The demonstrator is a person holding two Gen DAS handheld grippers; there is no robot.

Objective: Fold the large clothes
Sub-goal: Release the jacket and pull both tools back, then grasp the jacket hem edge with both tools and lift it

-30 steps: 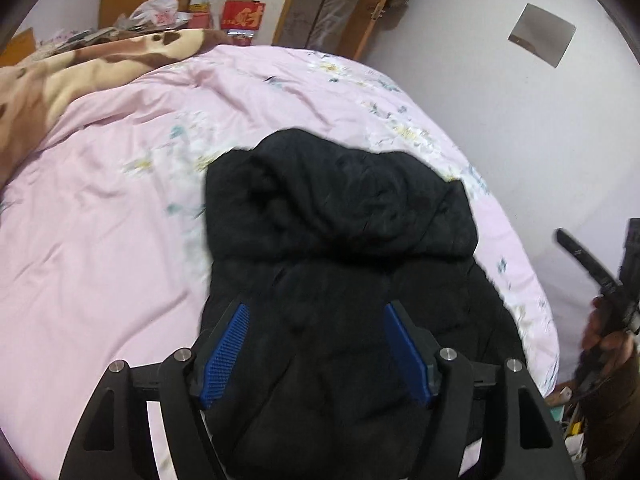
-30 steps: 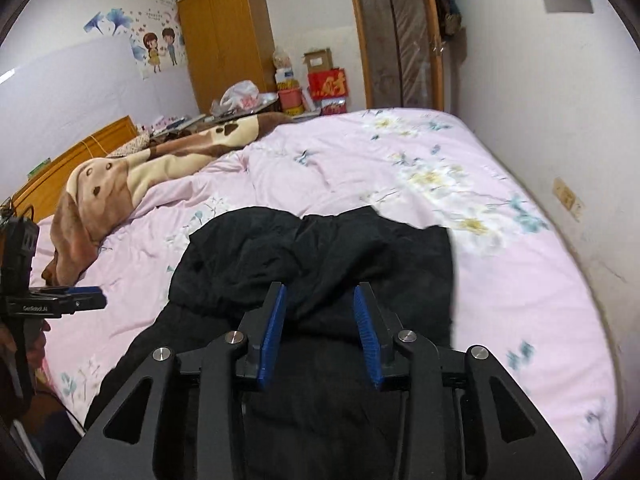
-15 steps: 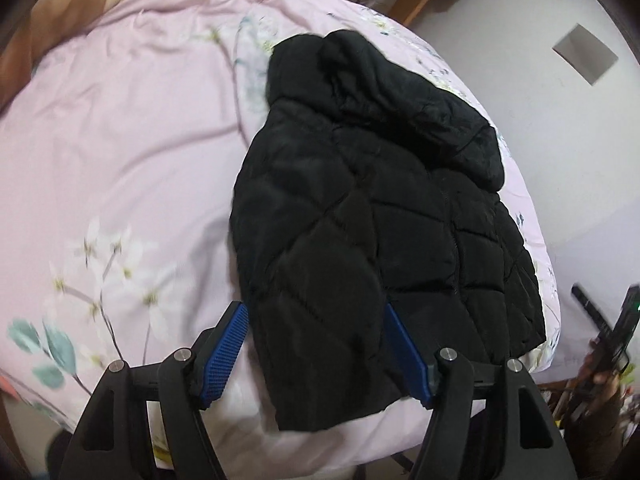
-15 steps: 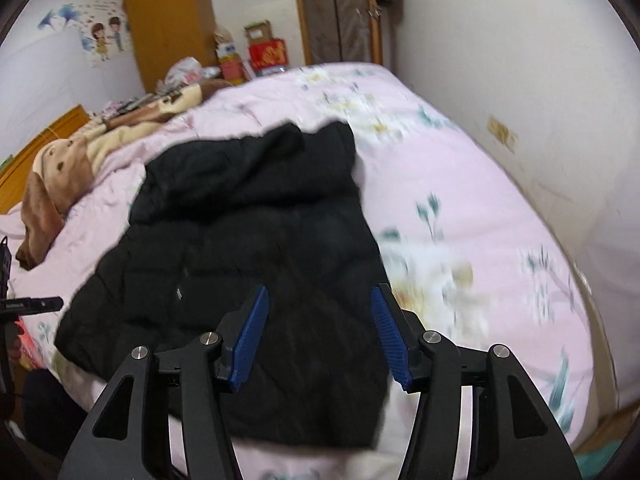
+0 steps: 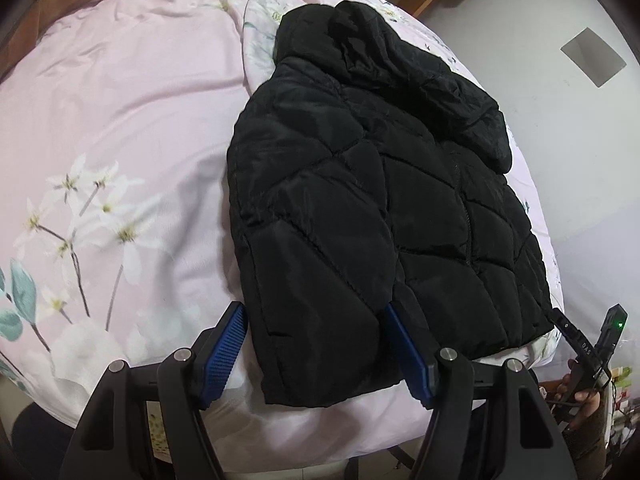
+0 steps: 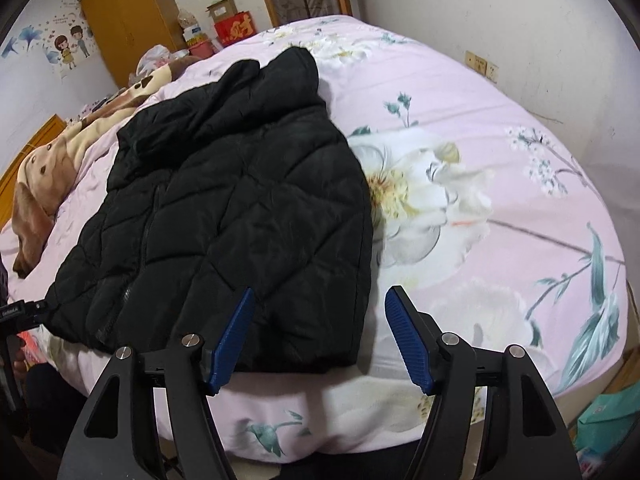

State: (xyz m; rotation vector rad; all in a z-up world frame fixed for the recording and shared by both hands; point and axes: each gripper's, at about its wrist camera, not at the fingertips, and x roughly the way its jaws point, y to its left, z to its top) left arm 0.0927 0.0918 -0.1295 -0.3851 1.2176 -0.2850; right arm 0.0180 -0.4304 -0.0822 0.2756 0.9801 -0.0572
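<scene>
The black quilted jacket (image 5: 360, 208) lies flat on the pink floral bed (image 5: 120, 128), its hem at the near edge and its hood toward the far side. Open sheet spreads wide on both sides. The left gripper (image 5: 316, 344) has its jaws apart astride a puffy sleeve, not pressing. The right gripper (image 6: 320, 332) has its jaws opening over the hem corner (image 6: 340, 344).
</scene>
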